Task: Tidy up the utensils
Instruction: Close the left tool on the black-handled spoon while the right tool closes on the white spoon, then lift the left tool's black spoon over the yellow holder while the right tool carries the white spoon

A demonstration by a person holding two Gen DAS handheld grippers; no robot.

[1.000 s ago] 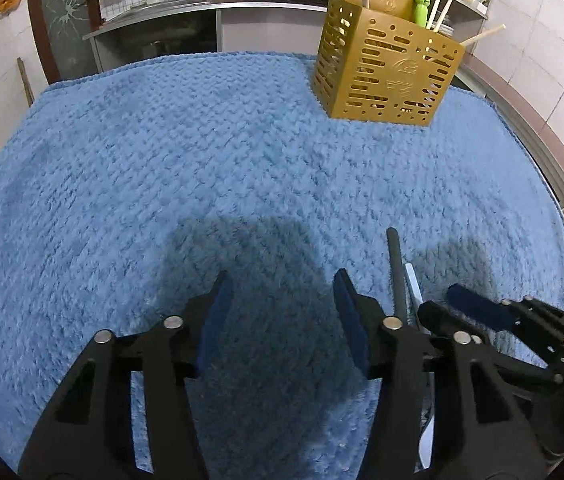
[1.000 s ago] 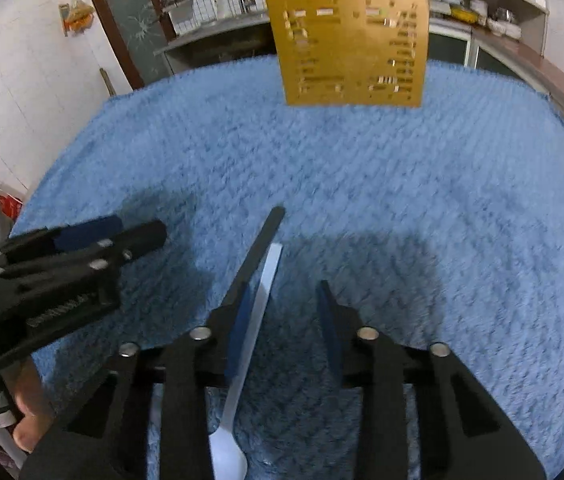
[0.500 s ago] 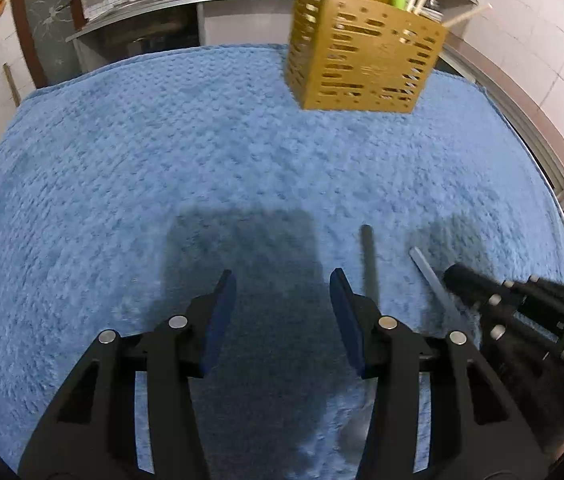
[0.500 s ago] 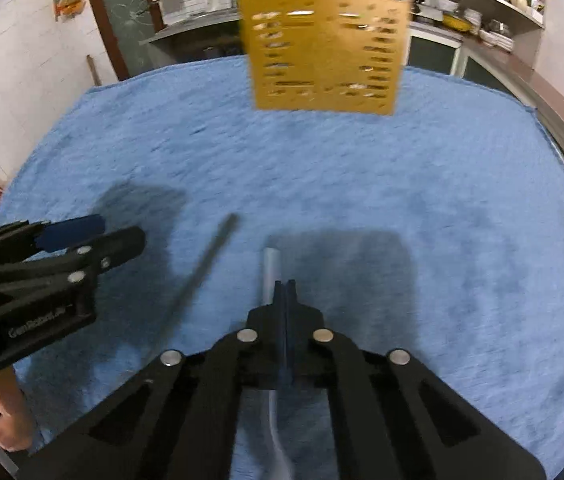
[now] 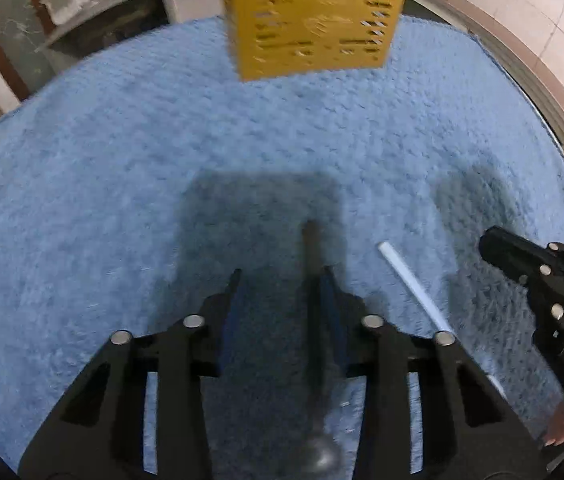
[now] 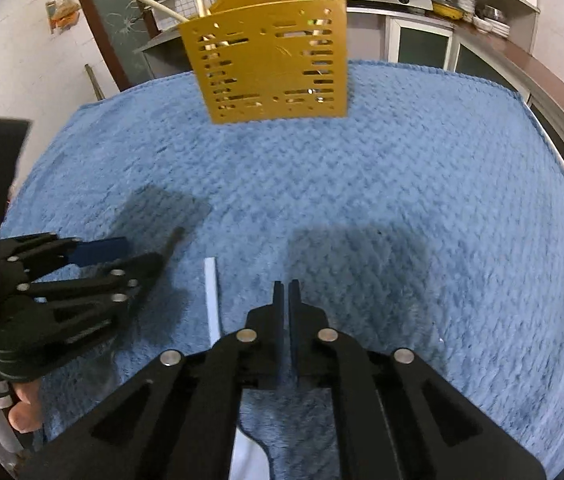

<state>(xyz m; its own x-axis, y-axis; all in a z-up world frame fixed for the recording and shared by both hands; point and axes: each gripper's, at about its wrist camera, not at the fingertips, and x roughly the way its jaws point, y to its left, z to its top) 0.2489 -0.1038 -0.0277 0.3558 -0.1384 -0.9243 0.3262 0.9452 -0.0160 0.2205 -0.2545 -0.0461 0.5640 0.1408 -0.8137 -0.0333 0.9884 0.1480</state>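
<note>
A dark-handled spoon (image 5: 311,252) lies on the blue towel (image 5: 122,200), its bowl hidden low under my left gripper (image 5: 282,276). Its handle runs between the two fingers, close against the right one, and the jaws are closing without pinching it. A white spoon (image 6: 212,296) lies just left of my right gripper (image 6: 285,284), which is shut with nothing between its pads. The left wrist view shows the white spoon (image 5: 413,284) between the two grippers, with the right gripper (image 5: 489,242) beyond it. The yellow slotted utensil holder (image 6: 274,64) stands at the far side with chopsticks and a green handle in it.
The towel's right edge meets a brown counter rim (image 6: 553,92). Behind the holder (image 5: 313,20) are a kitchen counter and shelves of dishes. A person's fingers (image 6: 22,416) hold the left gripper (image 6: 130,254) at the lower left.
My left gripper slid right until the dark spoon lay between its jaws, which narrowed. My right gripper shut, then shifted right, leaving the white spoon lying beside it.
</note>
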